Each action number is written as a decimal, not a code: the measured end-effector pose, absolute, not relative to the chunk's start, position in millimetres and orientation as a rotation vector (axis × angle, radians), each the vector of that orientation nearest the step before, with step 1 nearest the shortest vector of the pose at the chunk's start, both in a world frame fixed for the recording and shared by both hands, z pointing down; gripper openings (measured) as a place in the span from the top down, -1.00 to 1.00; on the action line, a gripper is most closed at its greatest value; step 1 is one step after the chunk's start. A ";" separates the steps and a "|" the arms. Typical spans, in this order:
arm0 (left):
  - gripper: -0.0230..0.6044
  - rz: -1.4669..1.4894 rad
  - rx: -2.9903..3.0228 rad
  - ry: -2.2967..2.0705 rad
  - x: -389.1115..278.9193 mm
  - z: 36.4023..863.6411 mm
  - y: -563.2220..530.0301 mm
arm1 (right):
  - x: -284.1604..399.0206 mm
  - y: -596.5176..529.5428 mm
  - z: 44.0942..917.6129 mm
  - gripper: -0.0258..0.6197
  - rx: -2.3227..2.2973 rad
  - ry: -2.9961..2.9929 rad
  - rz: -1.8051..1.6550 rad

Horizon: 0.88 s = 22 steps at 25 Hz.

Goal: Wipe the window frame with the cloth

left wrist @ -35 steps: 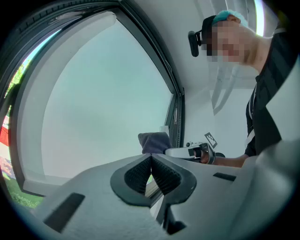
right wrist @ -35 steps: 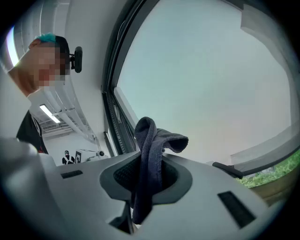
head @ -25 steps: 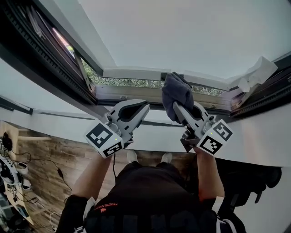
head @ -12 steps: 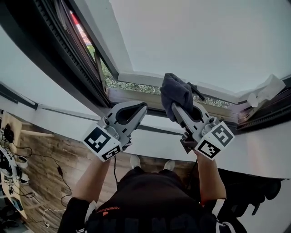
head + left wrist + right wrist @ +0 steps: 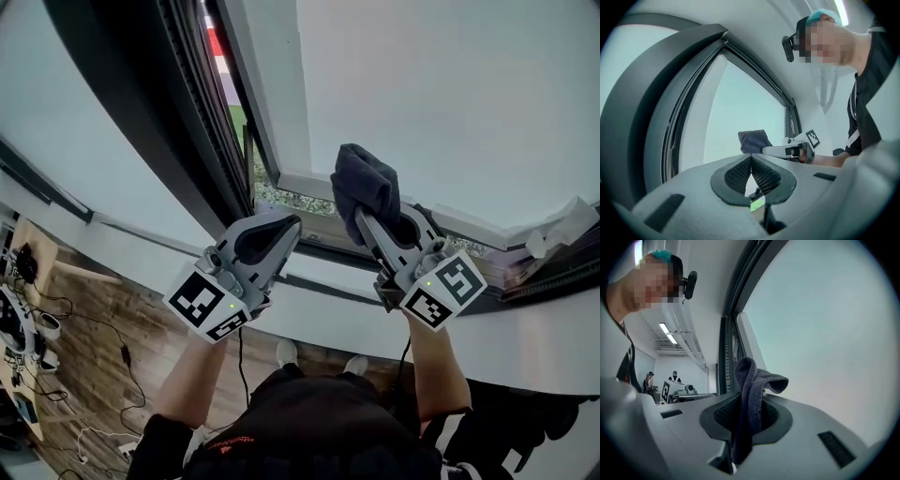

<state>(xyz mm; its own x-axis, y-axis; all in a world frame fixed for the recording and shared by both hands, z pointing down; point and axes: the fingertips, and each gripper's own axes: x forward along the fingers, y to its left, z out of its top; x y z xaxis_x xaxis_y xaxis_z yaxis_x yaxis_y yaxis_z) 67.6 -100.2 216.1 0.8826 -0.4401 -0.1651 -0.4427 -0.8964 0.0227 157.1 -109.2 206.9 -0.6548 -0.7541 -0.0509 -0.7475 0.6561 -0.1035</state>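
My right gripper [image 5: 364, 208] is shut on a dark grey cloth [image 5: 364, 185], which bunches above its tips in front of the window pane. In the right gripper view the cloth [image 5: 751, 394] hangs folded between the jaws of that gripper [image 5: 749, 404]. The white window frame [image 5: 272, 103] runs up the pane's left side and along its bottom edge, just left of and below the cloth. My left gripper [image 5: 281, 227] is shut and holds nothing, low beside the frame's bottom left corner. From the left gripper view, past my left gripper [image 5: 751, 158], the cloth [image 5: 753, 140] shows beyond the touching pads.
A dark opened sash [image 5: 178, 112] slants up at the left of the frame. Crumpled white paper [image 5: 562, 230] lies on the sill at the right. Below are a white wall, wooden floor [image 5: 94, 328] and cables.
The view has tilted upward, so the frame's left upright now shows. The right gripper has risen with the cloth, from the bottom rail to in front of the pane. The left gripper stays shut.
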 end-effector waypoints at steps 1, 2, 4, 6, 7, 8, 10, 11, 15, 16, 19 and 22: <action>0.86 0.268 -3.021 0.719 63.1 211.6 -101.2 | 151.9 -112.4 202.1 0.76 -1.249 2.783 -0.091; 0.86 0.276 -3.010 0.726 59.1 207.3 -102.0 | 146.8 -115.4 197.3 0.76 -1.237 2.790 -0.072; 0.86 0.292 -2.991 0.740 51.7 199.6 -103.1 | 137.1 -121.6 187.4 0.76 -1.215 2.800 -0.037; 0.86 0.304 -2.977 0.752 44.5 193.8 -103.2 | 127.2 -127.7 176.6 0.76 -1.194 2.807 -0.004; 0.86 0.310 -2.971 0.758 40.8 191.6 -103.4 | 121.9 -130.7 170.4 0.76 -1.184 2.809 0.015; 0.86 0.316 -2.965 0.763 37.3 189.5 -103.9 | 116.7 -133.7 163.7 0.76 -1.174 2.811 0.035; 0.86 0.328 -2.955 0.776 30.0 184.7 -106.4 | 106.5 -140.4 148.3 0.76 -1.155 2.813 0.078; 0.86 0.335 -2.949 0.783 26.4 181.7 -108.2 | 101.6 -144.0 140.0 0.76 -1.147 2.813 0.100; 0.86 0.356 -2.928 0.800 16.0 175.6 -108.4 | 88.3 -152.8 112.4 0.76 -1.124 2.797 0.180; 0.86 0.361 -2.922 0.802 15.3 177.2 -105.9 | 86.6 -152.1 108.3 0.76 -1.117 2.790 0.199; 0.86 0.371 -2.909 0.803 16.9 183.6 -99.8 | 81.8 -149.7 98.9 0.76 -1.092 2.777 0.255; 0.86 0.377 -2.904 0.800 16.2 184.0 -97.0 | 73.0 -149.7 88.0 0.76 -1.072 2.775 0.294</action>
<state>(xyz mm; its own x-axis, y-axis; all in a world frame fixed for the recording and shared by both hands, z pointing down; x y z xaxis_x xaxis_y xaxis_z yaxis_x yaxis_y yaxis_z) 16.2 -97.0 184.0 0.8307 -0.4898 -0.2646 -0.5161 -0.8558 -0.0362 73.0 -149.7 88.0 -0.7329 -0.6468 -0.2111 -0.6767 0.7252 0.1270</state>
